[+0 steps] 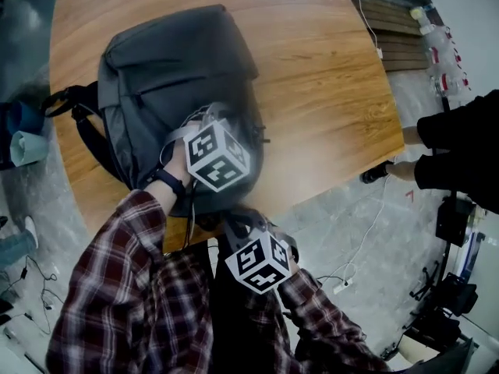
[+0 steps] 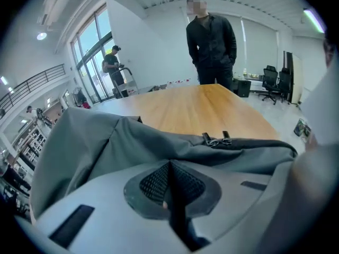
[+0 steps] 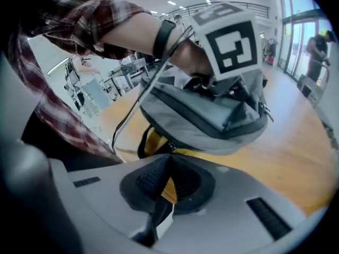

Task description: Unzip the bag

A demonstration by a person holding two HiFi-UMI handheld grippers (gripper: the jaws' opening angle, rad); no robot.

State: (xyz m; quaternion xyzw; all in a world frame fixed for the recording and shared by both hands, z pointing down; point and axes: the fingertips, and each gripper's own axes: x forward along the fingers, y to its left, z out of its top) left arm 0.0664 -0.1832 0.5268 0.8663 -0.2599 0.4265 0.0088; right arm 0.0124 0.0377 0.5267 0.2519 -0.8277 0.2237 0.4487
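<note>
From the head view I see the grey bag (image 1: 171,68) lying on the left half of the wooden worktop (image 1: 327,76). Its near end sits at the worktop's near edge and its dark straps hang off the left side.

My left claw (image 2: 170,180) sits on the near end of the bag. Its pads are pressed together along one dark line, and I can make out nothing between them. Just past it the bag's fabric rises in a fold. Two small zipper pulls (image 2: 217,139) sit side by side on the far ridge of that fold.

My right claw (image 3: 168,180) is below the near edge, closer to me than the left one. It is nearly closed and pinches a yellow strip (image 3: 152,143) that runs down to it from the underside of the bag. In its view the left claw's marker cube (image 3: 230,41) rides on top of the bag.

A plaid sleeve (image 1: 117,271) covers my left forearm. Across the worktop, at its far end, a person (image 2: 211,46) in dark clothes stands facing this way.
</note>
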